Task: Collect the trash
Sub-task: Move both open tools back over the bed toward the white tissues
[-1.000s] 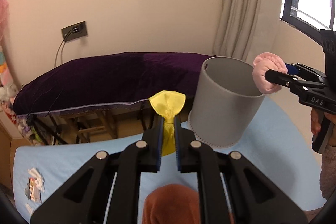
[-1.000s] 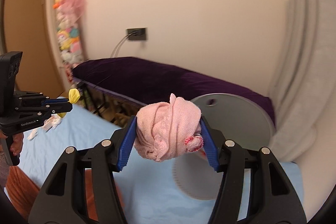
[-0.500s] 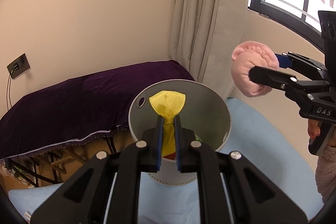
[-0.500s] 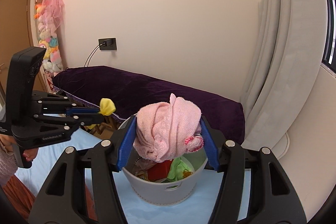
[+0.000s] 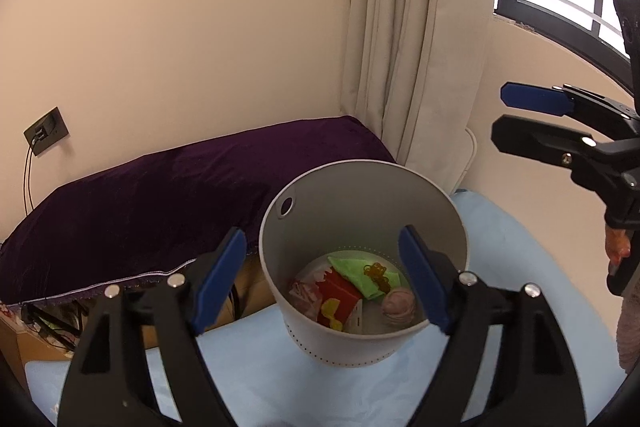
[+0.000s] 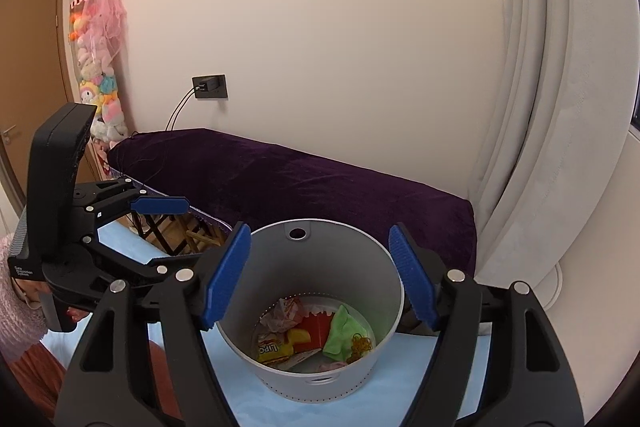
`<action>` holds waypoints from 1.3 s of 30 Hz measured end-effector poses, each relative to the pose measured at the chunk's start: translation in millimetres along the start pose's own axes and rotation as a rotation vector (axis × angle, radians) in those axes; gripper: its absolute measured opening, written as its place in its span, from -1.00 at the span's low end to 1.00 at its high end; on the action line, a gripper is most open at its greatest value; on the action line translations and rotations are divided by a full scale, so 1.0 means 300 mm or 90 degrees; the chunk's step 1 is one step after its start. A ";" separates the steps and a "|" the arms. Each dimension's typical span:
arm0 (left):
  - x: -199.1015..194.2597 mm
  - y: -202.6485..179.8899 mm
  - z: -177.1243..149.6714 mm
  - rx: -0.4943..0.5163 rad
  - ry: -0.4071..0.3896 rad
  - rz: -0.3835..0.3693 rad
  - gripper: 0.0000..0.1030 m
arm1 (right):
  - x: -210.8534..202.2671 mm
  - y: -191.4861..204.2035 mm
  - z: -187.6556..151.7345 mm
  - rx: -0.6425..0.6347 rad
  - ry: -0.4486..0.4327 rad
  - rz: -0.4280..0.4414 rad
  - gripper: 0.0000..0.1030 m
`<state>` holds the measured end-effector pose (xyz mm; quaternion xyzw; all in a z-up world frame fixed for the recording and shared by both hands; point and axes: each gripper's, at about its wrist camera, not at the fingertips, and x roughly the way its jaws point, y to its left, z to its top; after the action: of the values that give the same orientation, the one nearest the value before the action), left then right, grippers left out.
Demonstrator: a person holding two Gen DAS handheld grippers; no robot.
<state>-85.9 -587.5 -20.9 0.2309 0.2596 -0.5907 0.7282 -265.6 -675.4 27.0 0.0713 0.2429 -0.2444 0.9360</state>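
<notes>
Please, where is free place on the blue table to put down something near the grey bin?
Bare blue table lies in front of the grey bin and to its right. The bin's floor is crowded with wrappers.

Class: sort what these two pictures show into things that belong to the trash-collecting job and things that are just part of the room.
Job: grey bin; pink cloth ball, green cloth, red carton, yellow packet inside it; left gripper and right gripper, both open.

Room: purple cushion, curtain, wall socket, plush toys.

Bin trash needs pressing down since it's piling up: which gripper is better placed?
Probably right: the right gripper hangs open, centred over the gray bin; the left gripper, also open, sits off-centre.
</notes>
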 end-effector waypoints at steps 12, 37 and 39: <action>-0.150 0.214 -0.181 -0.090 0.001 0.096 0.53 | 0.063 0.263 -0.048 -0.055 0.013 0.052 0.37; -0.934 0.956 -1.079 -0.418 0.035 0.510 0.53 | 0.362 1.614 -0.156 -0.270 0.062 0.418 0.42; -1.011 1.024 -1.183 -0.445 0.041 0.535 0.53 | 0.386 1.712 -0.172 -0.282 0.067 0.434 0.42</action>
<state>127.1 -74.8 -83.6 0.0769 0.3478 -0.1200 0.9267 53.6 -264.4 -67.1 -0.0433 0.3000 0.1420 0.9423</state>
